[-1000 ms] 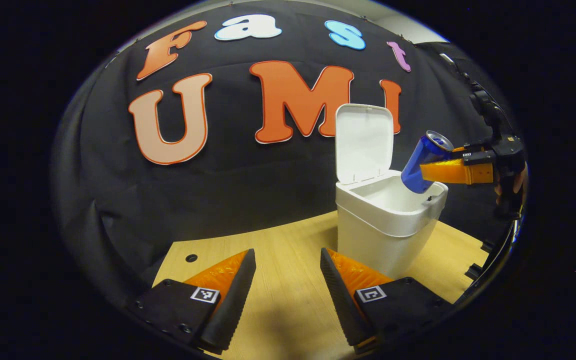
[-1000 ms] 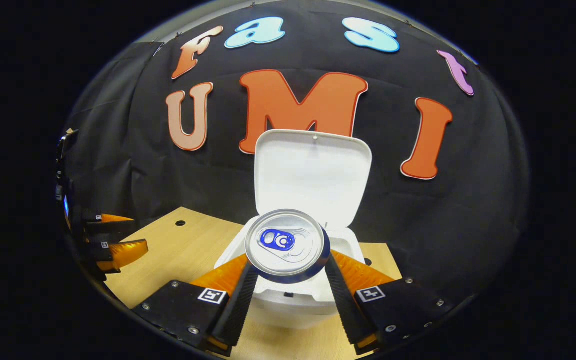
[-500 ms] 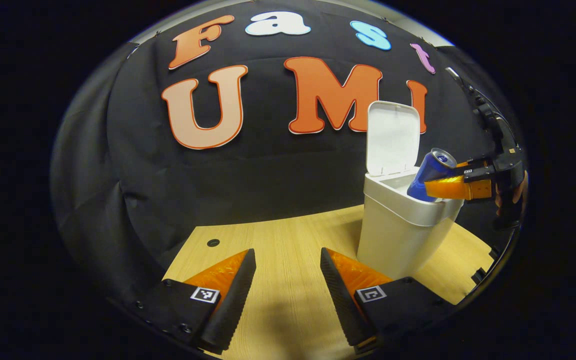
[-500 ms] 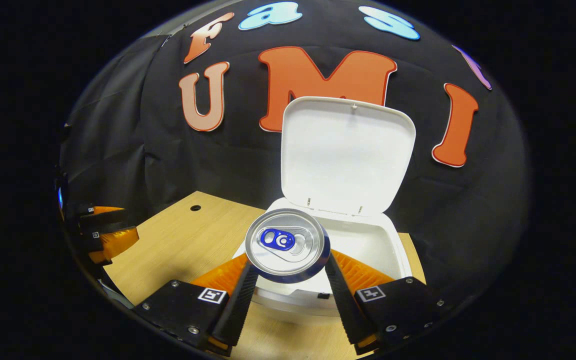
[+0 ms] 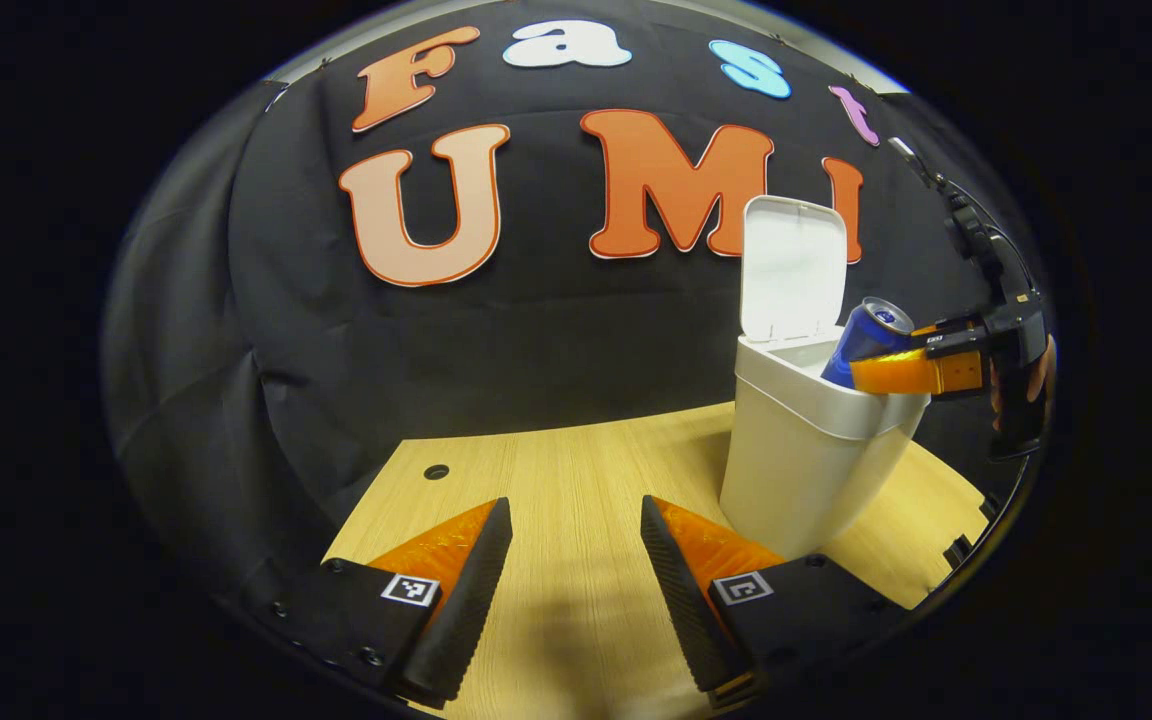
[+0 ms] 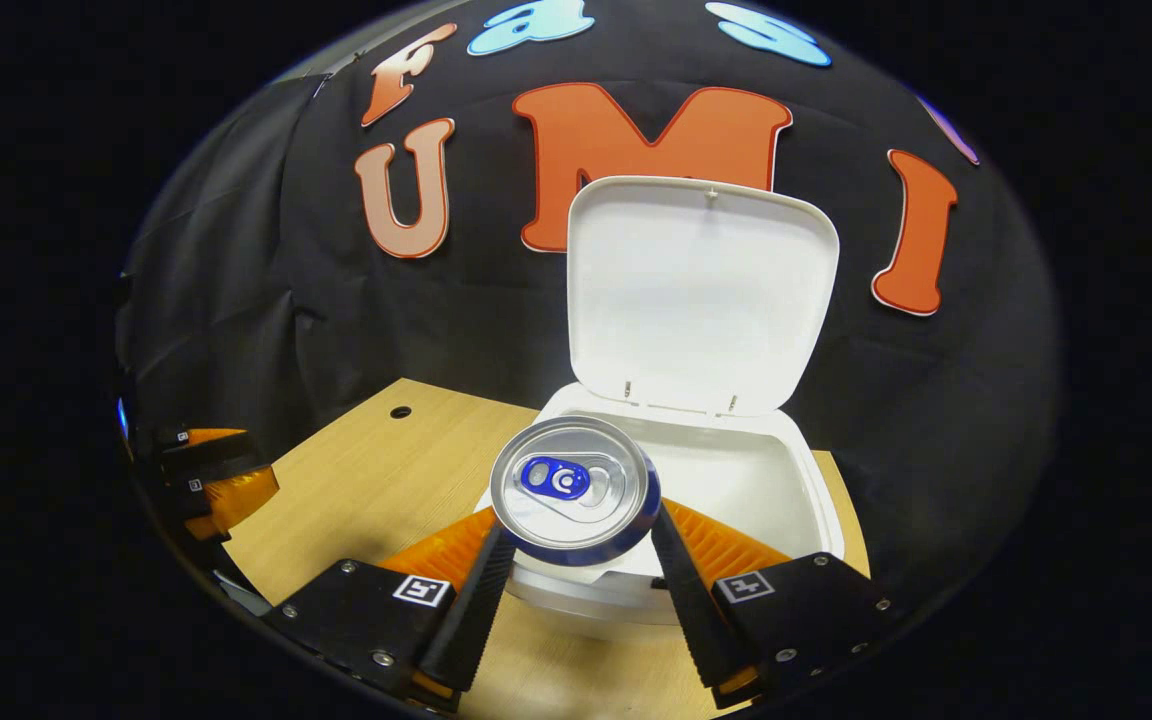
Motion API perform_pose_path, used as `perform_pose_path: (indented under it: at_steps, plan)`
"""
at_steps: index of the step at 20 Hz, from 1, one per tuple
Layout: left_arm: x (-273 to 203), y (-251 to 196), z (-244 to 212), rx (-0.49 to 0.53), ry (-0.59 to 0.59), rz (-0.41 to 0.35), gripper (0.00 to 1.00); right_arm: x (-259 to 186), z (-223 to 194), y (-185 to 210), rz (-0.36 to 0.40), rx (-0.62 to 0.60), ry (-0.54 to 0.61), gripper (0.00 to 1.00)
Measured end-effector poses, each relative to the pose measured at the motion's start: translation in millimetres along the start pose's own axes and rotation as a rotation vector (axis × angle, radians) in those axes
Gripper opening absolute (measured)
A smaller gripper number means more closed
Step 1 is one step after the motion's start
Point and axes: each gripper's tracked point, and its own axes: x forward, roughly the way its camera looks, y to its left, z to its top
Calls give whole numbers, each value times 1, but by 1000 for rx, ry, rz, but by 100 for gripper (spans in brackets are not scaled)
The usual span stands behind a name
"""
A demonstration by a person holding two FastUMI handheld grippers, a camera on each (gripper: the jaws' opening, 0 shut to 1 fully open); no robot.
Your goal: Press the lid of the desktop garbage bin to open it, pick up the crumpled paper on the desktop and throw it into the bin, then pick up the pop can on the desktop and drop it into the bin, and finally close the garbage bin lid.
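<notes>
Over bin point(image 6: 806, 500), right tool point(image 6: 576, 580) clamps can point(image 6: 574, 490)

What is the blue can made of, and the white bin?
The pop can looks like thin metal, likely aluminium: its top is shiny silver with a pull tab. The garbage bin seems moulded plastic: smooth, matte white, with rounded edges.

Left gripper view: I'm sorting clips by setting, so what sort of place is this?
Likely a staged recording booth, not a home: a black cloth wall backs a pale wooden desktop holding a white plastic bin, its lid up, and the right gripper lowers a blue can in.
</notes>
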Motion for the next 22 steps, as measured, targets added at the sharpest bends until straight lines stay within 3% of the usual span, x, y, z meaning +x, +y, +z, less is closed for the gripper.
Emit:
perform_pose_path:
  at_steps: [9, 22]
  plan:
    - [-9, 19, -5, -14, 3, 45, 84, 2, 61, -21, -51, -34, -118, 83]
    - [-4, 51, -10, -28, 7, 132, 84, 6, 231, -57, -145, -88, -509, 87]
